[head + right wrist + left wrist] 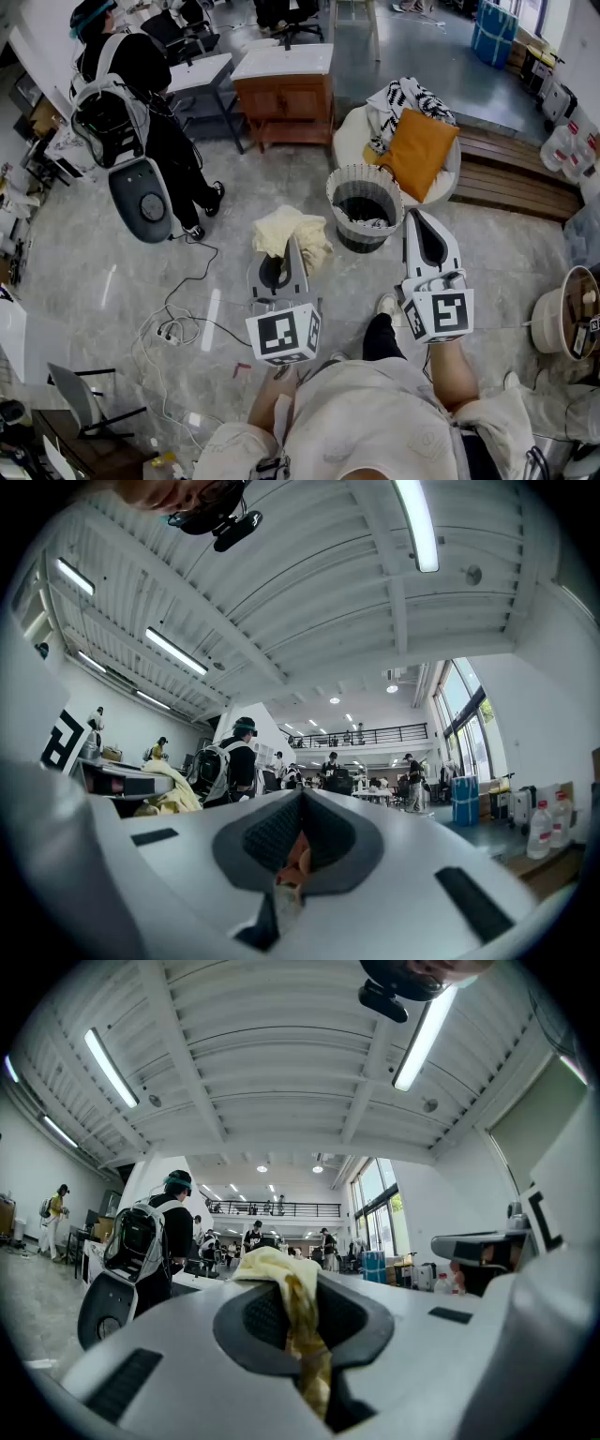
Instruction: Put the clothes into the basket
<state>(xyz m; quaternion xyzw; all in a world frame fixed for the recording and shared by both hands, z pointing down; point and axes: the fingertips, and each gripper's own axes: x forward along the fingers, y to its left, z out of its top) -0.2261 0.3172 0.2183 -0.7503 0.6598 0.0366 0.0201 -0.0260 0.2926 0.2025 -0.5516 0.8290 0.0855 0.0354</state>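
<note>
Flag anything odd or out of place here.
Nothing spilled or damaged. The basket stands upright. Left gripper pinches just a strand of the yellow cloth, its bulk bunched beyond the tip. Loose cables sprawl across the floor at the left.

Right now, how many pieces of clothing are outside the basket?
2. A pale yellow cloth is gripped in the left tongs; a black-and-white garment lies on the round seat, by the orange cushion. More may be hidden under it.

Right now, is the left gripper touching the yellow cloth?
Touching. In the left gripper view, the left gripper pinches the yellow cloth between its fingers.
</note>
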